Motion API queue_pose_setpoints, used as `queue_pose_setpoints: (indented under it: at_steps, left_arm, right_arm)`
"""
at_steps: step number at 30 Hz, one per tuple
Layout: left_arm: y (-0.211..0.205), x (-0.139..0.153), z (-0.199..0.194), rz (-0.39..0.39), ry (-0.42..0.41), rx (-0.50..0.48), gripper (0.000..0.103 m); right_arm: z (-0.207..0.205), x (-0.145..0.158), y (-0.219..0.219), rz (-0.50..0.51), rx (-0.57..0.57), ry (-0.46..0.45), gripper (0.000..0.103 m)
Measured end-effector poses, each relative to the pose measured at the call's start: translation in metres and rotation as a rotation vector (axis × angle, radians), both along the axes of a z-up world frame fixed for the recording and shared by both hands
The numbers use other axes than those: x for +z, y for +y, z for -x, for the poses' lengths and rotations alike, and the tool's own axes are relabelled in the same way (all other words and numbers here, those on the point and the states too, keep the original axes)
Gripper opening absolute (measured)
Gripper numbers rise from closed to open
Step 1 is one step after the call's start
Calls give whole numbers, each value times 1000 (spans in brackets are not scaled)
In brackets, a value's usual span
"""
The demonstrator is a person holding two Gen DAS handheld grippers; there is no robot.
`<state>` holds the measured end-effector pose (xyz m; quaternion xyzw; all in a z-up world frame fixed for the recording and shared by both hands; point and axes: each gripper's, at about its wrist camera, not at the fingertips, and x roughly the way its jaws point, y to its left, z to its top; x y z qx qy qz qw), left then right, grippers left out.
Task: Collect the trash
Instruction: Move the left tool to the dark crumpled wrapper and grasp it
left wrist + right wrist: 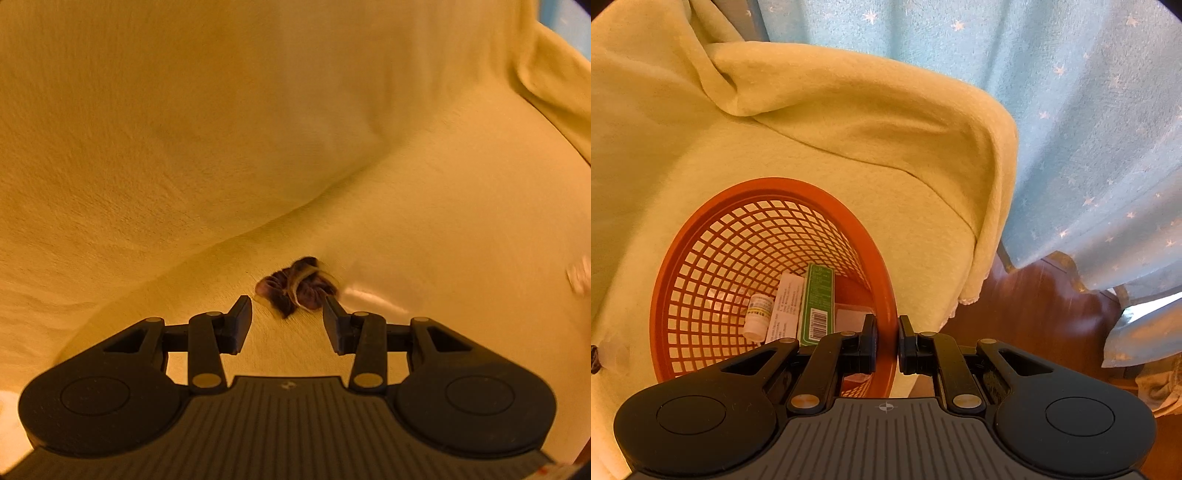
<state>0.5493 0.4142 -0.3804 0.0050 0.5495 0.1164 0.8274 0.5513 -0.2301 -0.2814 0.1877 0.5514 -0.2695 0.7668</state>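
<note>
Left gripper point(288, 310) — fingers spread wide, holding nothing, low over a yellow fleece blanket point(184, 147). A small dark brown crumpled scrap point(297, 286), possibly a wrapper with a pale strip across it, lies on the blanket just ahead of the fingertips; its right edge sits at or touching the right fingertip, though blur makes contact uncertain.

Right gripper point(887, 328) — fingers drawn close, pinching the near rim of an orange mesh basket point(768, 188), one finger inside and one outside. The basket rests on the same blanket and holds a green box point(817, 302), a white printed box point(786, 306) and a small white bottle point(758, 315), side by side. Pale blue star-print curtain point(1071, 129) hangs beyond, over a wooden floor point(1034, 306).
</note>
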Motion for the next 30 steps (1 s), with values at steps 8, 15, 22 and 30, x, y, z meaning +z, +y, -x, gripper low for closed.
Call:
queue_pose_setpoints:
  at_steps: [8, 15, 22, 30]
  left_arm:
    - [17, -34, -18, 63, 4, 94, 45]
    - [18, -44, -15, 108, -16, 84, 17]
    - [3, -21, -2, 68, -37, 49, 13]
    - [-48, 47, 27, 63, -70, -50, 13]
  right_arm:
    - [0, -2, 2, 18, -7, 11, 7]
    - [3, -3, 0, 17, -16, 11, 7]
    - [4, -2, 1, 5, 1, 2, 7]
    - [7, -3, -1, -14, 57, -6, 8]
